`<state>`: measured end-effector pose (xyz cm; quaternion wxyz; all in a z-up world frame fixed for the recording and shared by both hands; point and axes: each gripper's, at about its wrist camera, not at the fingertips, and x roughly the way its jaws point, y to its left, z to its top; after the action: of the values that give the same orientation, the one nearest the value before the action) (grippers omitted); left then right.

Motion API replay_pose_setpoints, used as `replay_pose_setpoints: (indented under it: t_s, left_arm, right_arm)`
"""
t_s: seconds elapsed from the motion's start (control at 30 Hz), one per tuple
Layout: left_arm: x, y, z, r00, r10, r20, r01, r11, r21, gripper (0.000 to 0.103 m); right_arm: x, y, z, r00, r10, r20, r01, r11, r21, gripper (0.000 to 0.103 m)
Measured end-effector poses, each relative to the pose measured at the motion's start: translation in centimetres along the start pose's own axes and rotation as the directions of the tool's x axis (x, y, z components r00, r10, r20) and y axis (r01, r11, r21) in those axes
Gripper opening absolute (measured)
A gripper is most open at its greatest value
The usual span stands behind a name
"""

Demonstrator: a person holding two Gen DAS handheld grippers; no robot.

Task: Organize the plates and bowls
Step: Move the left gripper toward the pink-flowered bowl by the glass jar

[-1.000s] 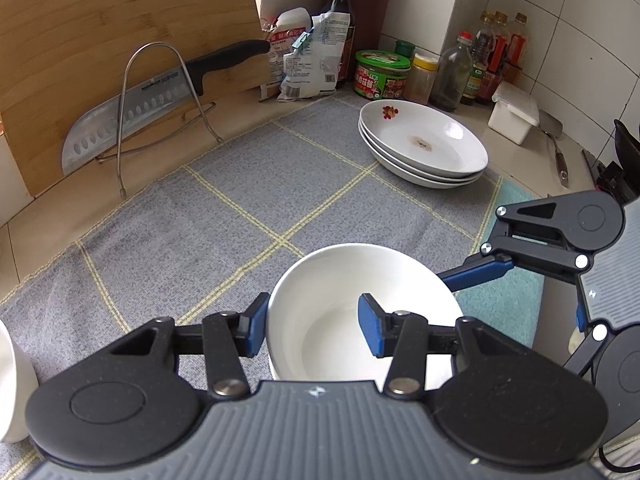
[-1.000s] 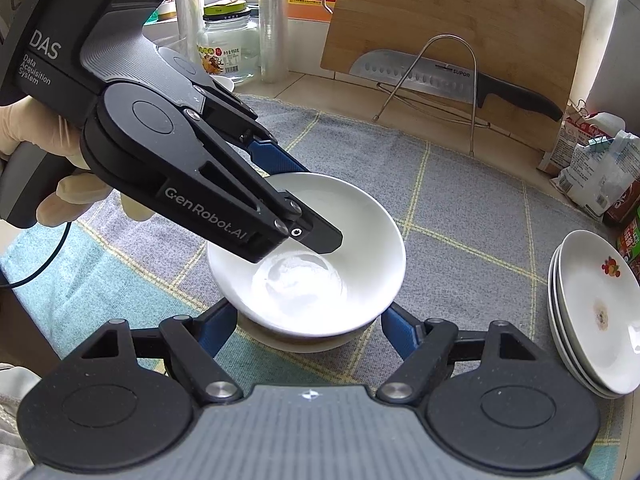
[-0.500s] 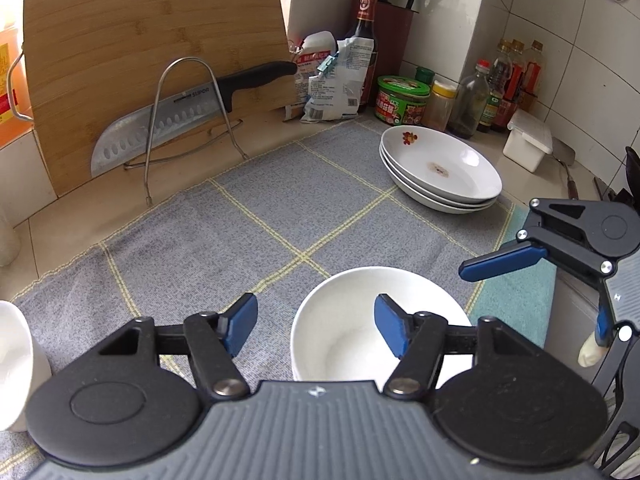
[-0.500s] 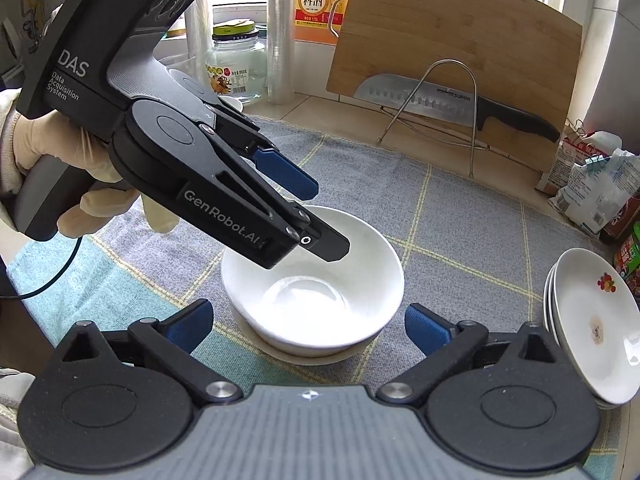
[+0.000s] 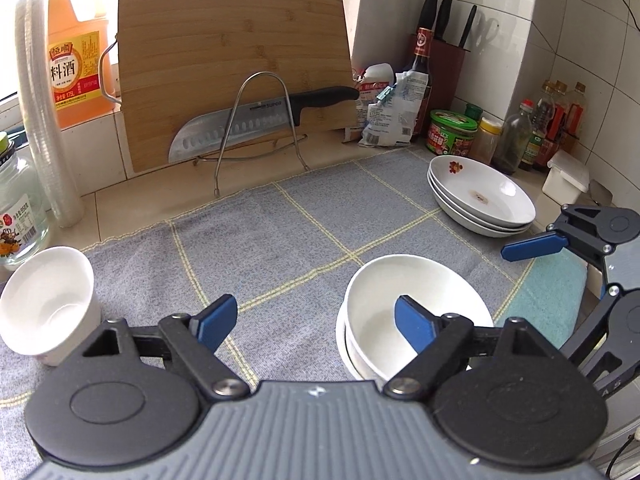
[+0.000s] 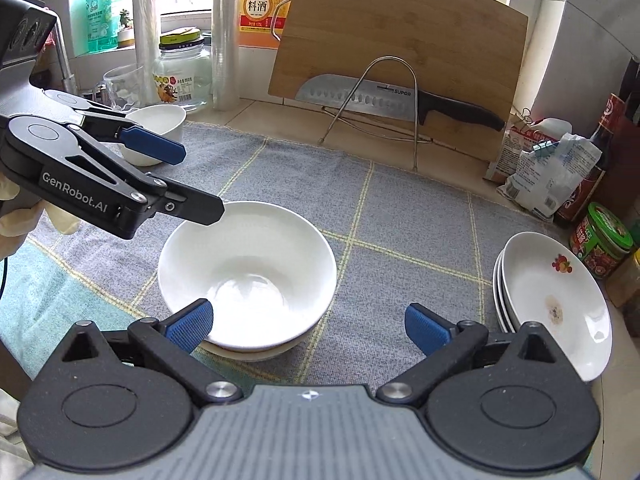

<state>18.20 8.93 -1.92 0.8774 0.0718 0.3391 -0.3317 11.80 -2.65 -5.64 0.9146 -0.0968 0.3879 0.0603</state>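
My left gripper (image 5: 316,320) has just been opening, nothing between its pads; my right gripper (image 6: 308,322) stands fully spread, holding nothing. The stacked white bowls (image 6: 248,268) sit released on the grey checked cloth (image 5: 280,240) between them. Small bowl (image 5: 48,304) lies far left; plate stack (image 6: 556,304) far right.

Open cloth (image 5: 288,240) between bowls (image 5: 416,300), plates (image 5: 484,200)
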Motion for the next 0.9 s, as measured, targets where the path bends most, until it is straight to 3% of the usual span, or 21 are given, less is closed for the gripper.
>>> replay_pose_setpoints:
  t_s: [0.27,0.47,0.9]
  left_arm:
    - [-1.2,0.8,-1.7,0.999,0.034,0.009,-0.034,0.998,-0.05,0.087]
    - [-2.4,3.0,-3.0,0.995,0.098,0.026,-0.094,0.99,-0.107,0.091]
    - [-5.0,9.0,-6.1,0.959,0.278,0.046,-0.267,0.948,-0.174,0.091]
  right_arm:
    - [-0.4,0.3,0.4,1.0,0.008,0.009,-0.008,1.0,-0.026,0.103]
    - [-0.5,1.3,1.5,1.0,-0.003,0.025,0.005,0.997,-0.081,0.103]
    - [1.0,7.9,7.8,0.995,0.067,0.07,-0.042,0.948,-0.315,0.103]
